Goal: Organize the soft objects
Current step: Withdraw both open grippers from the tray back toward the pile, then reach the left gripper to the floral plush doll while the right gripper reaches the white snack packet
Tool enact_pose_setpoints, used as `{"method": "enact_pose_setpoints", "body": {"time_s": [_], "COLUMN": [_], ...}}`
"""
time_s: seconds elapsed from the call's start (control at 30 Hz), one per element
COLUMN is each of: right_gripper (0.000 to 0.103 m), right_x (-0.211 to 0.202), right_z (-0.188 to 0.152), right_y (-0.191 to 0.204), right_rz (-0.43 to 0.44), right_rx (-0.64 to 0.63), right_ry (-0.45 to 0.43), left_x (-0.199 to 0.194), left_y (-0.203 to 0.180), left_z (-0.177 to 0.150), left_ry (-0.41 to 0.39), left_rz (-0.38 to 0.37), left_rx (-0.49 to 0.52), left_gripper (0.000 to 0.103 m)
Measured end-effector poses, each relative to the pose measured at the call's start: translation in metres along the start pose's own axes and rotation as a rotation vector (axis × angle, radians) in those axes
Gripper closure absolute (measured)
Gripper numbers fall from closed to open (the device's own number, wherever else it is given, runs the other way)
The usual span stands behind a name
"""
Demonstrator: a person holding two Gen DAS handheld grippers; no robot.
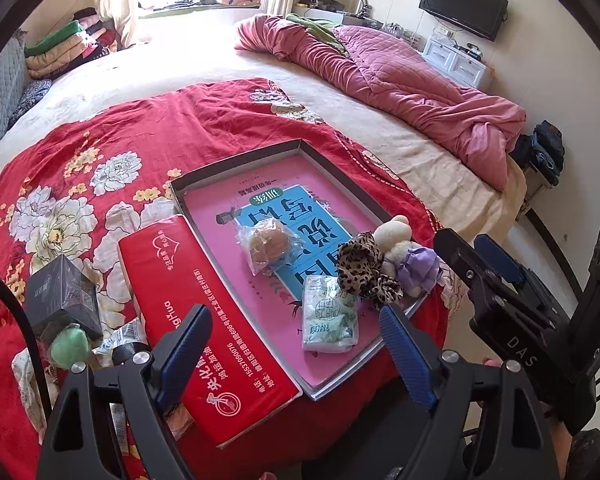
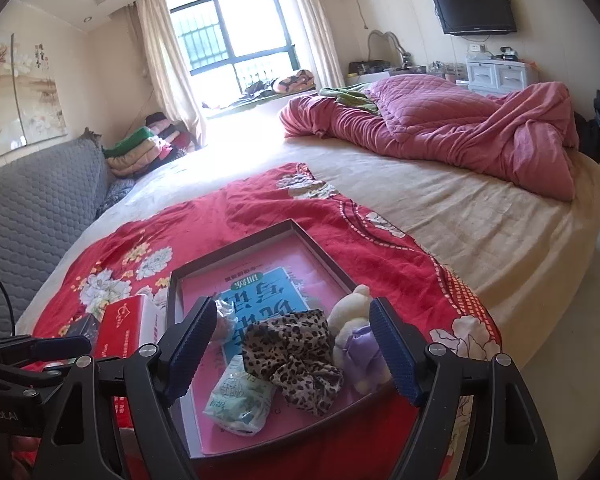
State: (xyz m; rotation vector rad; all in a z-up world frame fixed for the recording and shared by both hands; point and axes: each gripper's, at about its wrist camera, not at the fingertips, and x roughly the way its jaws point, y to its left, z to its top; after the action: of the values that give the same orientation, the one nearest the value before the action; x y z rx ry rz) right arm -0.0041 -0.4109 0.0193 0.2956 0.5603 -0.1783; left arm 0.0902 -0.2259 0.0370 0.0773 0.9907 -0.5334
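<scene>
A shallow pink-lined tray (image 1: 204,216) (image 2: 176,292) lies on the red floral cloth. In it are a wrapped bun (image 1: 266,246) (image 2: 224,322), a green-white packet (image 1: 330,320) (image 2: 240,400), a leopard-print scrunchie (image 1: 366,272) (image 2: 292,356) and a cream plush toy in a purple dress (image 1: 404,248) (image 2: 356,336) at its right edge. My left gripper (image 1: 296,352) is open and empty above the tray's near edge. My right gripper (image 2: 292,348) is open and empty, its fingers either side of the scrunchie and toy; it also shows in the left wrist view (image 1: 488,260).
A red tissue pack (image 1: 204,320) (image 2: 128,328) lies left of the tray. A dark box (image 1: 62,292), a green soft ball (image 1: 70,344) and wrappers lie further left. A pink quilt (image 2: 440,128) is heaped at the bed's far side. A grey headboard (image 2: 32,208) is at the left.
</scene>
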Motion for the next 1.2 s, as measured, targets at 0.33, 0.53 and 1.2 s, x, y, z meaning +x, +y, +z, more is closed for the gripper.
{"method": "enact_pose_setpoints", "body": {"time_s": [0.33, 0.53, 1.2], "right_gripper": [0.023, 0.023, 0.023], "right_x": [-0.019, -0.031, -0.069], "right_z": [0.007, 0.013, 0.029], "right_y": [0.015, 0.027, 0.082], "right_rz": [-0.085, -0.101, 0.026], "right_rx": [-0.083, -0.124, -0.181], "right_ry": [-0.03, -0.05, -0.1], "left_x": [-0.023, -0.035, -0.084], "left_y": [0.013, 0.022, 0.095], "left_z": [-0.01, -0.017, -0.041], "left_ry": [-0.029, -0.04, -0.067], "left_rz": [0.044, 0.059, 0.147], "left_rx": [0.008, 0.004, -0.093], "left_gripper": [0.018, 0.018, 0.018]}}
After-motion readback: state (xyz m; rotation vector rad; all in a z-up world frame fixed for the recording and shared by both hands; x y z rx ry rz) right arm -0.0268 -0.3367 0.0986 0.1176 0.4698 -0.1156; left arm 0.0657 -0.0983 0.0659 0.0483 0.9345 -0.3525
